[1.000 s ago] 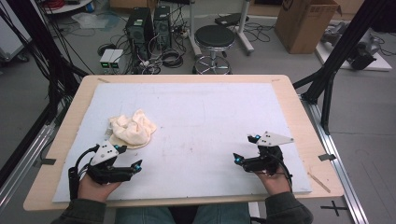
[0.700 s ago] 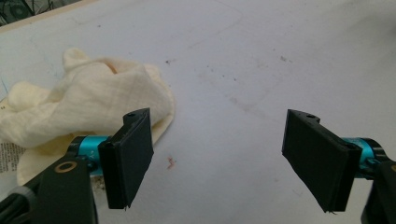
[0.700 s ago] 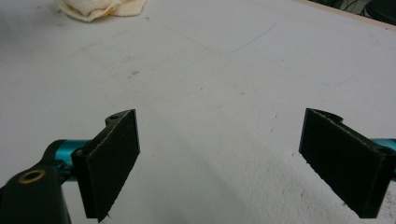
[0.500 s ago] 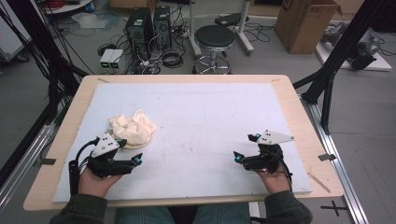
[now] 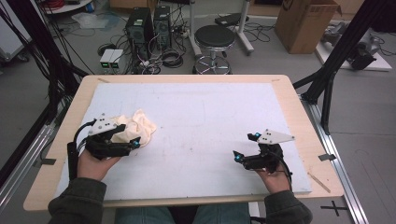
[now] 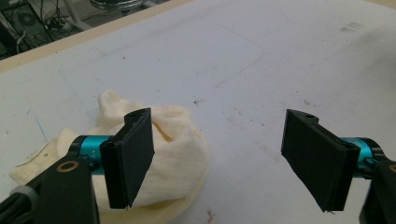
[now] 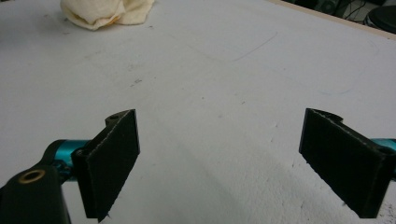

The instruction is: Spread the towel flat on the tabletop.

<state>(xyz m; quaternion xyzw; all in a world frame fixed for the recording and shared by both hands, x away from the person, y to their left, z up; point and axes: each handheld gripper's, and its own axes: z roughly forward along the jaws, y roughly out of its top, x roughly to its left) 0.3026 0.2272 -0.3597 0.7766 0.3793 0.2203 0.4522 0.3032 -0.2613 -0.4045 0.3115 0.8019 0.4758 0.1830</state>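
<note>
On the left side of the table (image 5: 289, 93), a crumpled cream cloth (image 5: 135, 128) sits on the white mat (image 5: 210, 121), back from the near edge. Left tongs (image 6: 219, 154) gape wide right at it, one jaw over the folds, possibly brushing them, gripping nothing. Right tongs (image 7: 224, 163) hover wide open and empty, well apart from the cloth, over bare mat. Between the two hands lies a broad open stretch of mat, running all the way to the far wooden rim.
</note>
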